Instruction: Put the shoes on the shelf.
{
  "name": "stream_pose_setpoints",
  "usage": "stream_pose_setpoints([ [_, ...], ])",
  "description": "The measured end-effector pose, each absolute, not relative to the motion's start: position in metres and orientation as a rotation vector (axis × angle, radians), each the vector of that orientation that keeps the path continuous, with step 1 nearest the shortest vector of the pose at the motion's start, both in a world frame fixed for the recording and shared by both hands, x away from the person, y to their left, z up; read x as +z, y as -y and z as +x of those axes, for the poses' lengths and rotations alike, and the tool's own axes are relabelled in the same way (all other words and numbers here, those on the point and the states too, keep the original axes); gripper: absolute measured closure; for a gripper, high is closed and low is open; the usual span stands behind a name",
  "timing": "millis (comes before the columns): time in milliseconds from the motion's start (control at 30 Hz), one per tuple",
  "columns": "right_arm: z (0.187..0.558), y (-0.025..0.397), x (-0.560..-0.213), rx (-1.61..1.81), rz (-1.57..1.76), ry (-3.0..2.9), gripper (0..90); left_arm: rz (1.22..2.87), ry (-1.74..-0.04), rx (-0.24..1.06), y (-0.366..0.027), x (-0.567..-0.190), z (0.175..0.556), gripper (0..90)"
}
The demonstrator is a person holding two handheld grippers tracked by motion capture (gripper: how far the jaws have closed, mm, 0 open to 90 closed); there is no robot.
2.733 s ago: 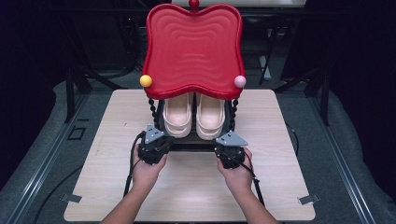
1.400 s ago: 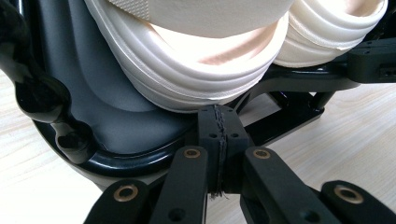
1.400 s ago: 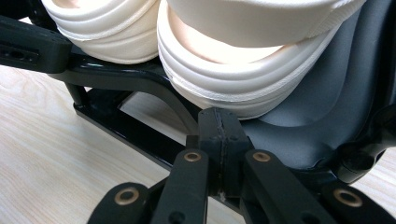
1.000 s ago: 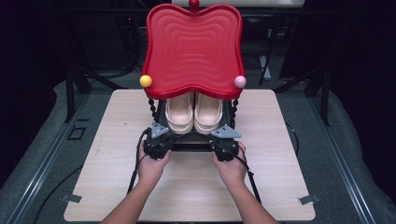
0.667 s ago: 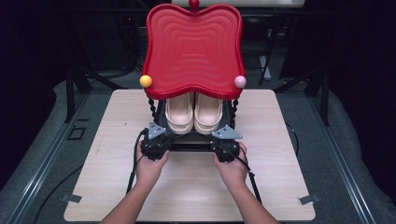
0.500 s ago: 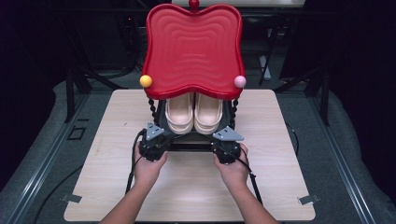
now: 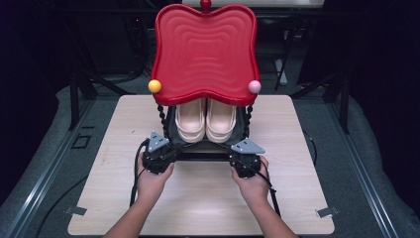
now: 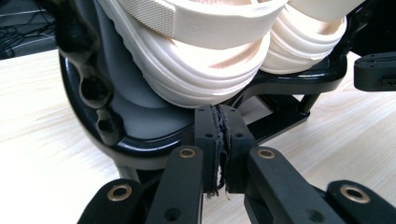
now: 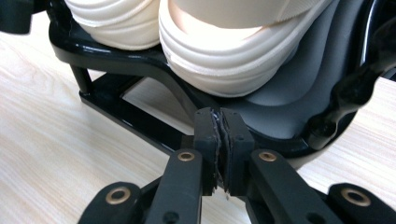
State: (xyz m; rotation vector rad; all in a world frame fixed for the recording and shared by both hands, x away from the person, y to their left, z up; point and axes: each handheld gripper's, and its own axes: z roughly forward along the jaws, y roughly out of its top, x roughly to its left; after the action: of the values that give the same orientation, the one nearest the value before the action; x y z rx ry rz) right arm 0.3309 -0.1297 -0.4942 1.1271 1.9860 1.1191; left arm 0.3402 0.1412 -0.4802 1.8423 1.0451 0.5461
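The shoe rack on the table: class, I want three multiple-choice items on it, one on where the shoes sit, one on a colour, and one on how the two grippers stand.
1. Where are the cream shoes?
A. on the red top shelf
B. on the lower black shelf, under the red top
C. on the bare table

2. What colour is the ball at the front left corner of the red top shelf?
A. yellow
B. green
C. blue

3. How do both grippers stand?
A. wide open
B. each holding a shoe
C. shut, fingers together, at the rack's front edge

Answers:
1 B: both shoes sit side by side on the black shelf below the red top.
2 A: the yellow ball shows there.
3 C: the left gripper and right gripper have their fingers pressed together.
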Motion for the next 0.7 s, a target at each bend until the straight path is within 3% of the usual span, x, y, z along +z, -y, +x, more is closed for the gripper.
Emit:
stream_pose_setpoints([
  [700,0.295,0.155,-0.499,1.097,1.089,-2.002,84.7,1.803,-1.04,0.573,-0.188,-0.484,0.298,80.7],
])
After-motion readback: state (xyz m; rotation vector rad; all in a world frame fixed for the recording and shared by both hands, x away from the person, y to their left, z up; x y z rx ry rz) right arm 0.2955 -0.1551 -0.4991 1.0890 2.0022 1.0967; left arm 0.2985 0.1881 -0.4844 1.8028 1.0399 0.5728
